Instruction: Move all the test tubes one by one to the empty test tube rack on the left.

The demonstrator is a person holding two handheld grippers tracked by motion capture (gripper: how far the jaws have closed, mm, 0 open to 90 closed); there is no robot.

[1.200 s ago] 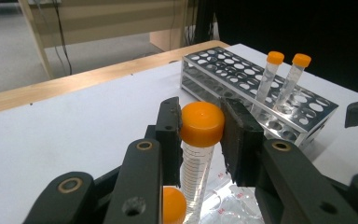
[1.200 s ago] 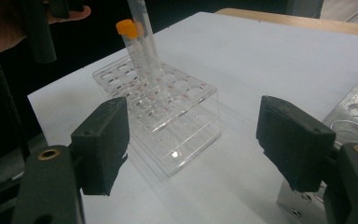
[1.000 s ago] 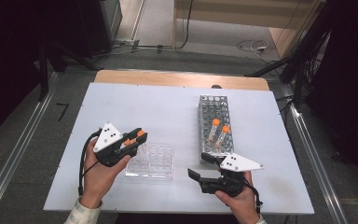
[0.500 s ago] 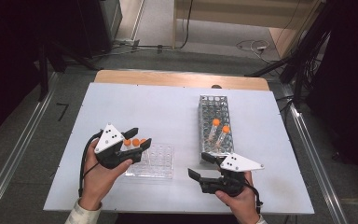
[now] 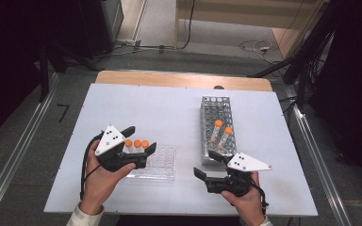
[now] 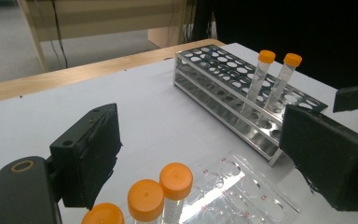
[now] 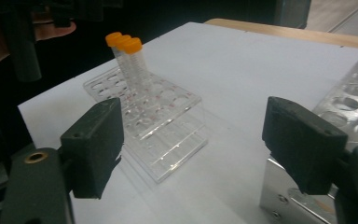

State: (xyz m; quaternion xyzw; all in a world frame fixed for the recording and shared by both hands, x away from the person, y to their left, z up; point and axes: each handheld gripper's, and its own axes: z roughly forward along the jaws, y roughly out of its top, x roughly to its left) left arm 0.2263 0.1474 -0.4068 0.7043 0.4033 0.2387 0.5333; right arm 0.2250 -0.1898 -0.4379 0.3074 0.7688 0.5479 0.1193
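My left gripper [image 5: 139, 139] has just been opening and stands apart, nothing clamped, around three orange-capped tubes [image 5: 137, 143] seated upright in the clear rack [image 5: 162, 165], evidently to release them, while my right gripper [image 5: 207, 165] waits open near the metal rack [image 5: 212, 108].

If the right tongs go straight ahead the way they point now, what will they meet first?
Most likely the clear plastic tube rack, at its near corner: it lies between the open right tongs ahead. Bare table lies beyond. Depth is hard to judge.
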